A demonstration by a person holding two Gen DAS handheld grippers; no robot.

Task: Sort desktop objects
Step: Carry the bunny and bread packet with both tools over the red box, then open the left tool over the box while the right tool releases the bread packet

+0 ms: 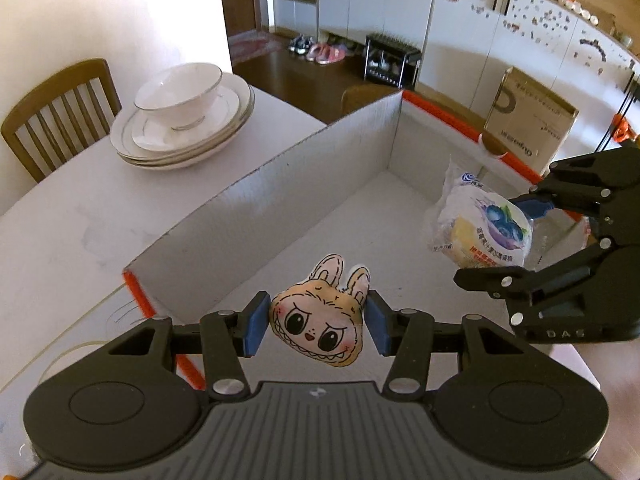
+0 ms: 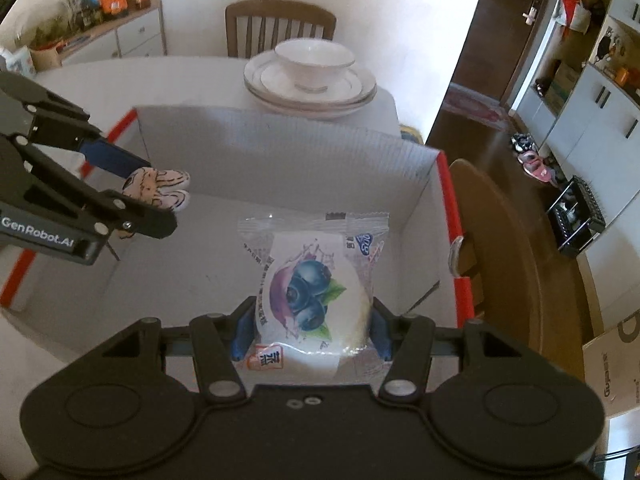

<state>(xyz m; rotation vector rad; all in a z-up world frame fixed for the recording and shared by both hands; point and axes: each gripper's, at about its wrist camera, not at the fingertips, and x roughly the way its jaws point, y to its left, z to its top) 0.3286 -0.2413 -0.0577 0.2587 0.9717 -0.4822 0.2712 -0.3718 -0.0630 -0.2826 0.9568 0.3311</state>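
1. Leftmost, a wooden chair (image 1: 60, 112) stood at the edge of the white bench (image 1: 80, 216), and a stack of white plates (image 1: 182, 132) with a gold-rimmed bowl (image 1: 180, 94) on top sat on the bench just outside the box.
2. Next, an open cardboard box (image 1: 256, 204) with orange tape along its rim rested on the bench, its pale floor visible below both grippers.
3. Over the near part of the box, the left gripper (image 1: 318, 322) was closed narrow on a small plush charm (image 1: 320, 320) shaped like a rabbit-eared monster face; the blue pads pressed on both of its sides, and it hung clear of the box floor.
4. Further right, the right gripper (image 2: 306, 326) held a wrapped blueberry cake (image 2: 310, 300) in a clear plastic packet, the pads squeezing its sides, above the inside of the box near the right wall.
5. Beyond the box on the right, a brown carton (image 1: 532, 124) stood on the floor before white cupboards (image 1: 520, 28).
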